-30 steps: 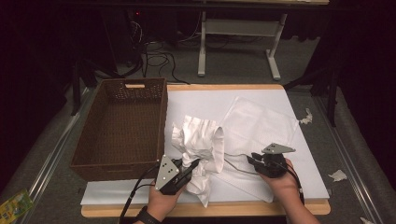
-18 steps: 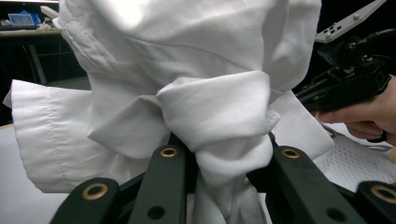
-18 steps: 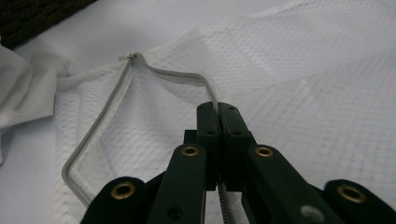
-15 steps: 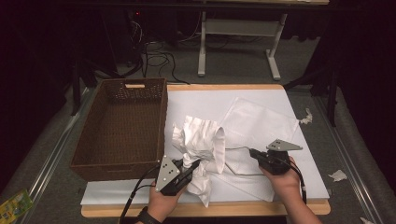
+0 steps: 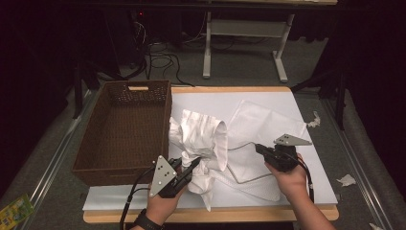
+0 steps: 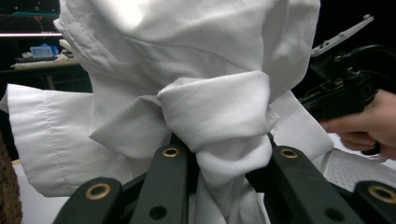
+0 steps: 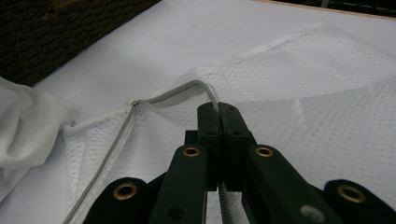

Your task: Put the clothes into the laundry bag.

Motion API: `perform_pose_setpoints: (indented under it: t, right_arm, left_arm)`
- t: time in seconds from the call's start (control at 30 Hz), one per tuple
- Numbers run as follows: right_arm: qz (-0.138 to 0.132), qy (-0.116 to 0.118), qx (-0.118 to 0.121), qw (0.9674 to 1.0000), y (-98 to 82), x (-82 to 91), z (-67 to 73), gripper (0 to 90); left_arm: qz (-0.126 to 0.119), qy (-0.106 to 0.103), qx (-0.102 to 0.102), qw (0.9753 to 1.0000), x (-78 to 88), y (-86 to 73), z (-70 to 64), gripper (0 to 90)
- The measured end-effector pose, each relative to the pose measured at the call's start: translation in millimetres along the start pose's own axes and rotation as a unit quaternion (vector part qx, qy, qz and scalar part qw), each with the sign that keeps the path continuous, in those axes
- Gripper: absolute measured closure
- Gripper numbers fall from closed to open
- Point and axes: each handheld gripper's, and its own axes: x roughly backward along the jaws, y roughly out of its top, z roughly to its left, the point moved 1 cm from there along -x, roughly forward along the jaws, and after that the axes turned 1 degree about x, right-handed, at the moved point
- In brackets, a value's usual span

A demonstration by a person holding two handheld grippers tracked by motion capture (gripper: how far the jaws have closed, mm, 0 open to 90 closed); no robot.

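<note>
A crumpled white garment (image 5: 203, 134) lies on the white-covered table (image 5: 311, 172), just right of the basket. My left gripper (image 5: 194, 165) is shut on a bunched fold of it; in the left gripper view the cloth (image 6: 219, 102) bulges between the jaws of the left gripper (image 6: 224, 149). A white mesh bag (image 5: 265, 122) is spread flat to the right. My right gripper (image 5: 258, 147) is shut on its zippered edge. In the right gripper view the zipper edge (image 7: 173, 93) arches up from the mesh (image 7: 317, 84) into the closed right gripper (image 7: 218, 109).
A dark wicker basket (image 5: 115, 172) stands open on the table's left side, close to the garment. Small white scraps (image 5: 347, 179) lie at the right edge. A metal table frame (image 5: 244, 33) and cables stand behind on the floor.
My right gripper has risen a little and lifted the bag's zipper edge off the table. The left gripper and garment have stayed put.
</note>
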Motion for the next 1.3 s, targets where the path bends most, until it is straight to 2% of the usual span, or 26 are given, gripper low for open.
perform_pose_setpoints:
  t: [0.13,0.3,0.43,0.5,0.67,0.83,1.0,1.13,1.3]
  right_arm:
    - [-0.002,0.003,0.002,1.0000,-4.0,-3.9,2.9,89.4]
    - [-0.012,0.008,-0.001,0.9999,-2.7,0.2,3.7,89.4]
    - [-0.024,0.012,-0.006,0.9996,-1.5,4.3,1.3,89.3]
    - [-0.028,0.012,-0.011,0.9995,-0.6,6.9,0.2,89.3]
    - [-0.042,0.018,-0.013,0.9989,2.5,14.0,-1.8,89.4]
    - [-0.056,0.023,-0.012,0.9981,5.5,20.8,-0.9,89.3]
    - [-0.072,0.029,-0.015,0.9969,8.3,28.0,2.0,89.3]
    - [-0.081,0.033,-0.015,0.9961,10.4,31.1,6.7,89.2]
    - [-0.087,0.037,-0.013,0.9955,12.1,30.6,11.3,89.2]
  left_arm:
    - [0.023,-0.021,-0.015,0.9994,-6.8,-7.4,-12.6,75.6]
    - [0.055,-0.041,-0.010,0.9976,-23.9,-21.3,-24.2,75.7]
    - [0.089,-0.061,-0.018,0.9940,-42.9,-35.8,-37.3,75.9]
    - [0.111,-0.072,-0.025,0.9909,-52.3,-43.9,-43.0,75.9]
    - [0.148,-0.079,-0.024,0.9855,-69.7,-56.9,-47.9,76.0]
    - [0.168,-0.078,-0.023,0.9825,-82.7,-61.0,-50.4,76.1]
    - [0.173,-0.064,-0.019,0.9826,-88.2,-59.6,-44.0,76.1]
    - [0.174,-0.053,-0.025,0.9830,-87.7,-56.3,-35.0,76.1]
    - [0.162,-0.034,-0.026,0.9859,-83.6,-43.2,-20.7,76.2]
